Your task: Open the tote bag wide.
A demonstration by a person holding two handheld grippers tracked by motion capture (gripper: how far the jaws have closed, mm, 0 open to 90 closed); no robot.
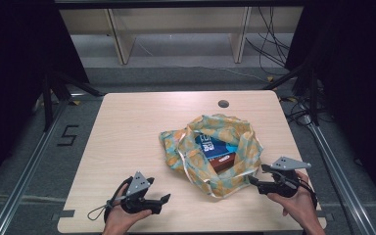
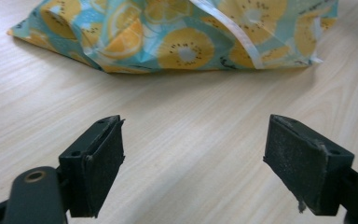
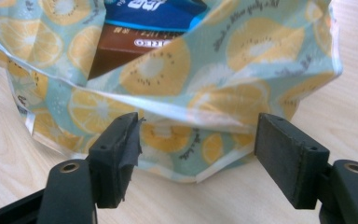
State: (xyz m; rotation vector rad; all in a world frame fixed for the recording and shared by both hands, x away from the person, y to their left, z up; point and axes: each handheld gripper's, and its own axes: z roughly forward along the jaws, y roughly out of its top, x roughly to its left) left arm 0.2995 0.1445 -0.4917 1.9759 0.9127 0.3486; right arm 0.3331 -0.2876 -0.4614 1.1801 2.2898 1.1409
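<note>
- The soft turquoise plastic bag printed with orange and kiwi slices [image 1: 215, 154] lies right of centre on the bench, its mouth gaping upward, with a blue packet [image 1: 211, 144] and a brown box [image 1: 223, 161] showing inside.
- The right tool [image 1: 255, 175] sits low at the bag's near right edge, released and spread wide. In the right gripper view the bag's pale rim [image 3: 186, 114] runs between the two jaws, but neither pad presses on it.
- The left tool [image 1: 165, 199] rests near the bench's front edge, well apart from the bag, also released with nothing between its jaws.
- The step in hand looks like taking hold of the bag's rim. It would go best by easing the right tool forward until the folded rim sits deep between the pads, then clenching on film alone, not the brown box behind it.
- Thin film slips and crumples, so a grip on the doubled edge or the white handle strip [image 2: 233, 32] should hold better.
- The left tool could brace the far side.
- The pale wood-grain bench [image 1: 127, 132] has a round cable hole [image 1: 223, 104] near its far edge.
- Beyond it are grey floor, light shelving legs, loose cables and dark curtains at both sides.
</note>
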